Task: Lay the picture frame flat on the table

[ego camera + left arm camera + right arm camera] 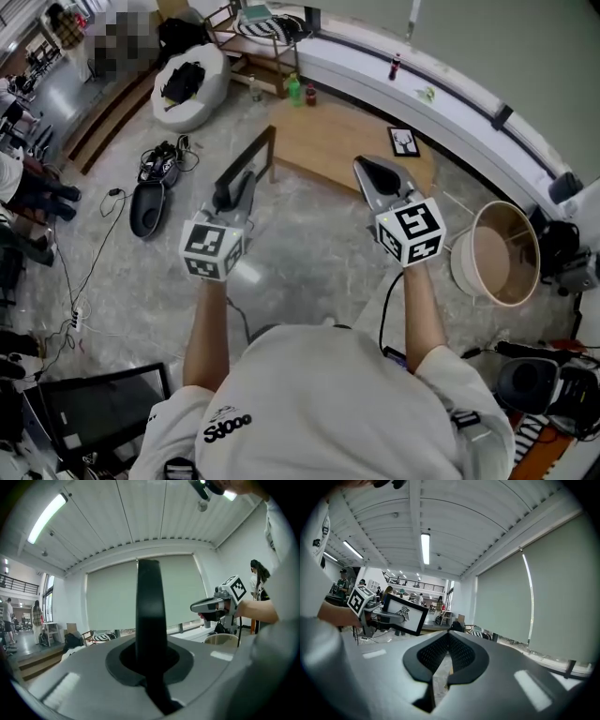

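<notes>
Black-rimmed picture frame (246, 161) isn't on the table yet. It's up in the air, pinched by the left gripper (240, 180), whose jaws are clamped tight on its thin edge. From the left gripper view you basically just get the frame edge-on, a dark vertical bar sticking up out of the jaws. The right gripper view shows the front instead: a white picture with a dark bird-ish drawing, tilted a bit. From the head view the frame hangs over the grey floor (309, 253), just off the left corner of the low wooden table (328, 141) and not touching it. The right gripper (364, 167) is held up next to it over the table's near edge, jaw tips pressed together with nothing between them. Both grippers point pretty much level, side by side in front of the person. On the table's far right corner there's a smaller frame (403, 142), which looks like it's lying flat, well apart from the held one. Further out, a round white tub (497, 253) sits tipped on the floor to the right, a green bottle (293, 90) stands on the floor beyond the table, and a white beanbag (208, 70) with something black on it is off to the upper left.
</notes>
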